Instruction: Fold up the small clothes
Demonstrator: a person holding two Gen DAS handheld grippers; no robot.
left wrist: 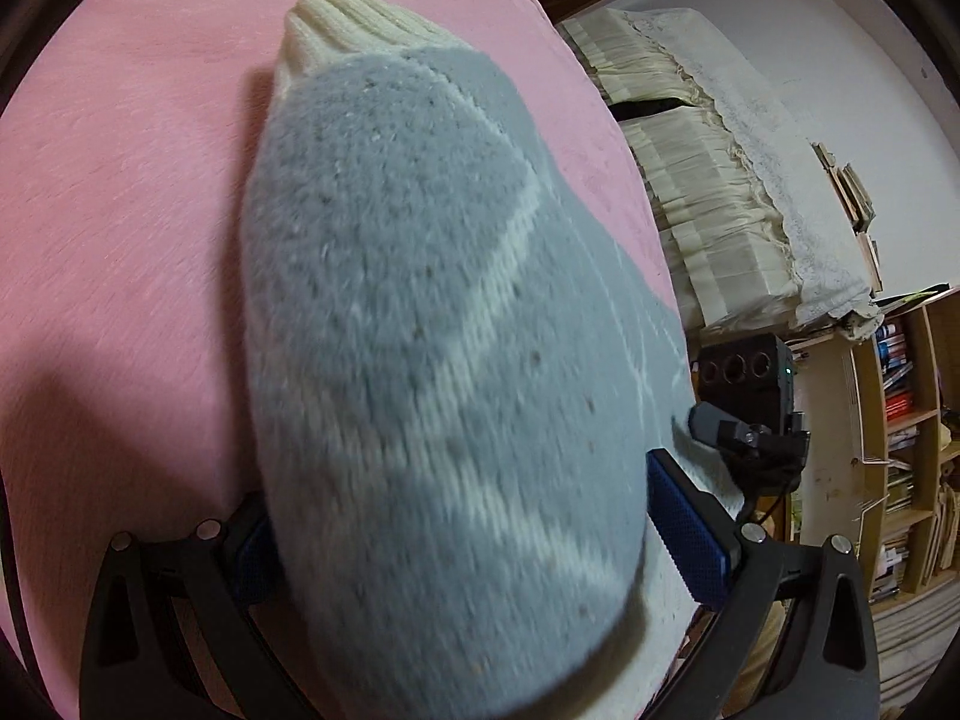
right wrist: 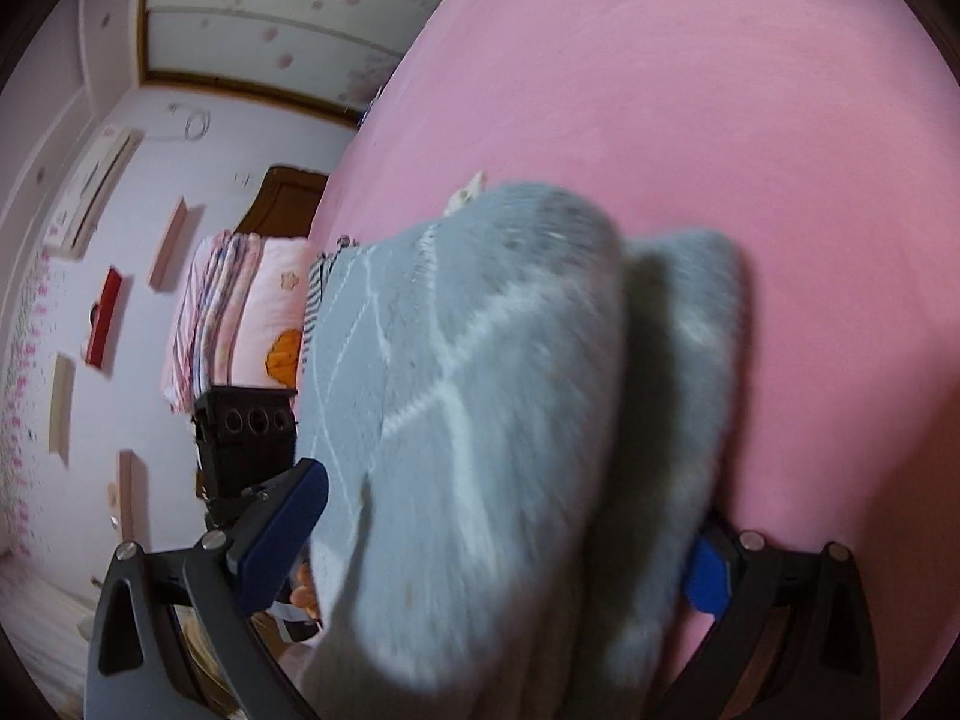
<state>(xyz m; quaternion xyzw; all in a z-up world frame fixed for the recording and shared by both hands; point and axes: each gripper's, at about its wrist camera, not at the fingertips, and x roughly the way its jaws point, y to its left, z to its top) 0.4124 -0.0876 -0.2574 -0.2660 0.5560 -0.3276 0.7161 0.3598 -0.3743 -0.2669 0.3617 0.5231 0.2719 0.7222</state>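
**Grey sock held up over the pink bed, cuff pointing away**

A pink bedsheet (left wrist: pixel 120 210) is seen filling most of both views, so that's the biggest thing here. Off the bed's edge, a stack of cream pleated bedding (left wrist: pixel 708 204) and a bookshelf (left wrist: pixel 906 420) are caught in the left view, and a pile of folded patterned blankets (right wrist: pixel 240 312) against a wall in the right view.

Over the sheet, a grey knit sock (left wrist: pixel 420 330) with white bands is held right up in front of the lens. Its long axis is run straight away from the camera, with the cream ribbed cuff (left wrist: pixel 360 24) pointed at the far end and the rounded grey end nearest the fingers. It's a bit motion-blurred.

The left gripper (left wrist: pixel 468 534) is spread apart, with the sock's near end bulging between the blue pads (left wrist: pixel 690 534); whether it's actually pinched can't be told.

In the right view the same grey fabric (right wrist: pixel 480 420) is draped between the right gripper (right wrist: pixel 498 540) fingers, also set wide apart, and a firm grip can't be confirmed there either.
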